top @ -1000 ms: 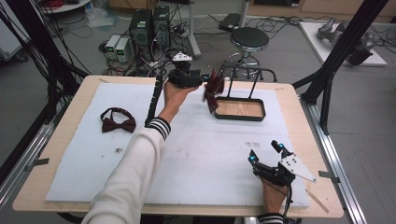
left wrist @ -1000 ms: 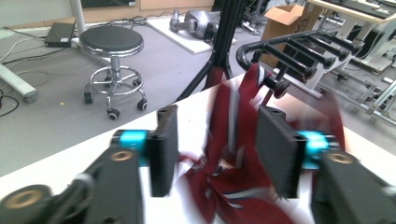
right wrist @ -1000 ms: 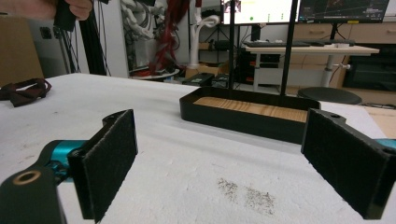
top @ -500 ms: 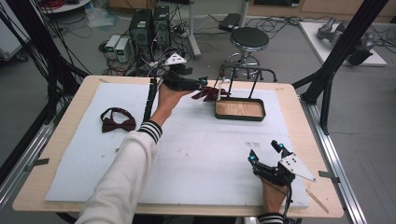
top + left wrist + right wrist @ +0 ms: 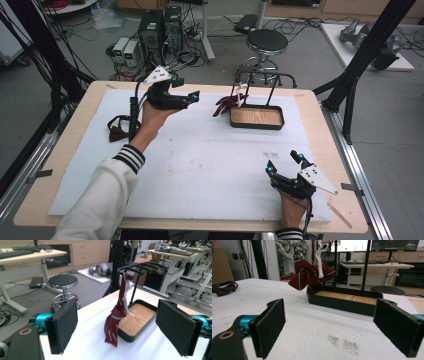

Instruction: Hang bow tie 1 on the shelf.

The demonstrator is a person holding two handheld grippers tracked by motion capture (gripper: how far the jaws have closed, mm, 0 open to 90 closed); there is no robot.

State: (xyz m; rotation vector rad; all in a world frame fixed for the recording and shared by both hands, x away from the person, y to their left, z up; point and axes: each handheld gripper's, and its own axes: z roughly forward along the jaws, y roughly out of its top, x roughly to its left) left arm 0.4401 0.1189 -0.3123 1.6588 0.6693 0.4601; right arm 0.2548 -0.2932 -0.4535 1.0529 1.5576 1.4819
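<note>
Striped bow tie (image 5: 227,103) hanging on rack (image 5: 260,80) over wooden tray (image 5: 257,118), left gripper (image 5: 192,96) jaws just opened, empty, beside it, right gripper (image 5: 285,163) wide open, empty, near table edge

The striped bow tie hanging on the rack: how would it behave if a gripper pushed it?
The striped bow tie is cloth, so probably floppy and light. It hangs from the rack by a white strap, so a push would likely swing it rather than slide it.
</note>
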